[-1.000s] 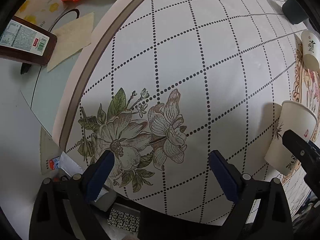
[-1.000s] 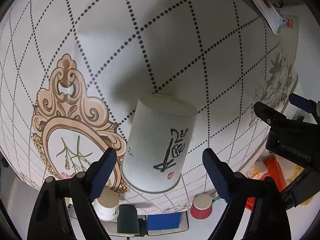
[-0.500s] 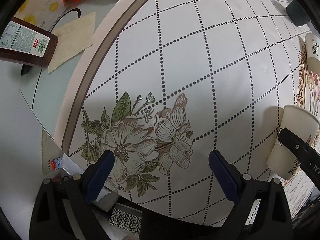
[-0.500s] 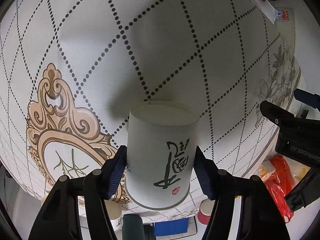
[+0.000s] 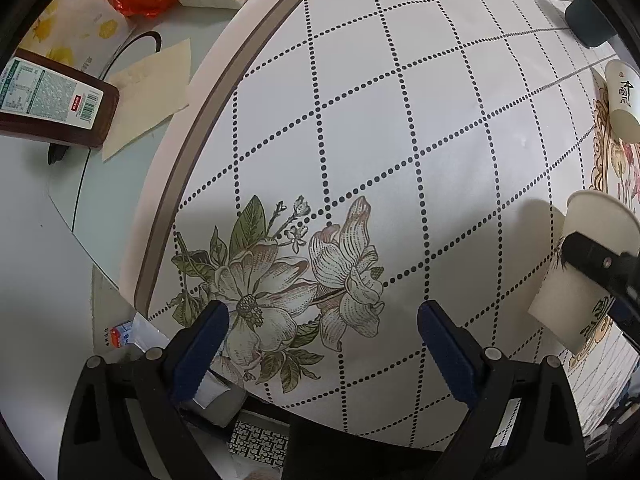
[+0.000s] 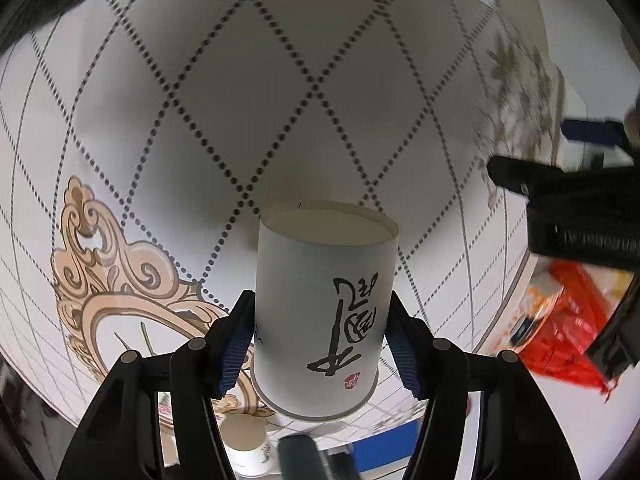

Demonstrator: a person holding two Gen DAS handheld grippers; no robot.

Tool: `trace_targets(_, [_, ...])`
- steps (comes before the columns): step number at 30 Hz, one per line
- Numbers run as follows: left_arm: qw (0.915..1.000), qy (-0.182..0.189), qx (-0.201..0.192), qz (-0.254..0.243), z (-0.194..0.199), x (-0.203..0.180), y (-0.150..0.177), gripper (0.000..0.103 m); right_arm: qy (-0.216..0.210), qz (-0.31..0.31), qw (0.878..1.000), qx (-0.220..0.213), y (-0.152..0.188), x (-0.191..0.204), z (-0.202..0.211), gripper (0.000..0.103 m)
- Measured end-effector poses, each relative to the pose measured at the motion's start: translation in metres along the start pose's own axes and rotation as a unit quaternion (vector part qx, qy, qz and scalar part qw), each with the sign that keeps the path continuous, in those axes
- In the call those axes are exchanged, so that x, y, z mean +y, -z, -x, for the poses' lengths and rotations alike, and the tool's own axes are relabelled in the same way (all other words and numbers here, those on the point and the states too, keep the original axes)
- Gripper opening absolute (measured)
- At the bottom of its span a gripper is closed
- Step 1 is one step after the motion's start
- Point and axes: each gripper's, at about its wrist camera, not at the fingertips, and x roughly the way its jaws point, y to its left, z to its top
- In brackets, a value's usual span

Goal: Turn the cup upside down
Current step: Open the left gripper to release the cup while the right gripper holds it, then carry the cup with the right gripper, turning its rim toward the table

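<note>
Two blue-padded fingers of the right gripper (image 6: 320, 344) are closed against the sides of a white paper cup (image 6: 320, 312) with black calligraphy, so the grasp looks made. In the right wrist view the cup's recessed base faces away from the camera toward the tablecloth (image 6: 240, 100), while its rolled rim sits nearest the camera, low in the frame. Its long axis runs roughly along the gripper's fingers. The left wrist view shows the same cup (image 5: 576, 276) at the right edge, one end up and tilted slightly (whether it touches the cloth I cannot tell).

Judging by this, pickup is done; what seems left is the turn itself and setting the cup rim-down on the cloth, then letting go.

Spread wide and holding nothing, the left gripper (image 5: 320, 328) hovers above the printed flowers (image 5: 280, 292), well apart from the cup. A second paper cup (image 5: 622, 100) lies on its side farther off.
</note>
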Motion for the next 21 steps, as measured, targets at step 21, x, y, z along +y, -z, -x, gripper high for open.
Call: trace_targets(21, [0.999, -0.014, -0.031, -0.028, 0.033, -0.029, -0.011, 0.097, -0.193, -0.418, 0.886, 0.051, 0.053, -0.047, -0.022, 0.065])
